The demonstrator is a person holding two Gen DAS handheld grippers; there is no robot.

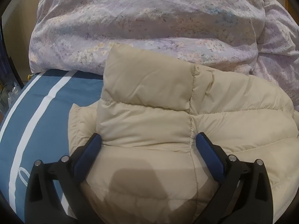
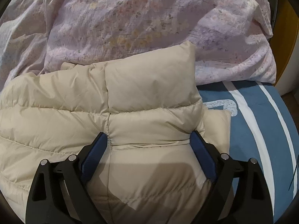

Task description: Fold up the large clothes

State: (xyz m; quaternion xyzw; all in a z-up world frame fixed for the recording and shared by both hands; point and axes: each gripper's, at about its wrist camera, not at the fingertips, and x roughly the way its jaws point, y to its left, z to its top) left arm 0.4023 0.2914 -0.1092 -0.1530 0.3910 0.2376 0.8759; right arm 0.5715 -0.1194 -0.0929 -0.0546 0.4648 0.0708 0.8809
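A: Status on the puffer jacket (image 1: 149,100)?

B: Beige, quilted, lying on the bed (image 1: 46,100), on the blue striped sheet. Its far side butts against the bunched floral duvet (image 1: 142,18) at the bed's far edge.

A: Left tongs (image 1: 148,140)?

B: Spread wide, straddling a folded-over panel on the jacket's left side, near the bed's left edge. Pads flank the fabric with no pinch visible. Holding nothing.

A: Right tongs (image 2: 149,137)?

B: Same on the mirrored side, toward the bed's right edge: spread wide around the right panel, gripping nothing. A seam runs just inside the left pad.

A: Why the symmetric placement?

B: My read: both side panels are already turned in, so the tongs are set to pinch both sides for a lengthwise fold.

A: Risk?

B: Slick, puffy fabric likely springs open.
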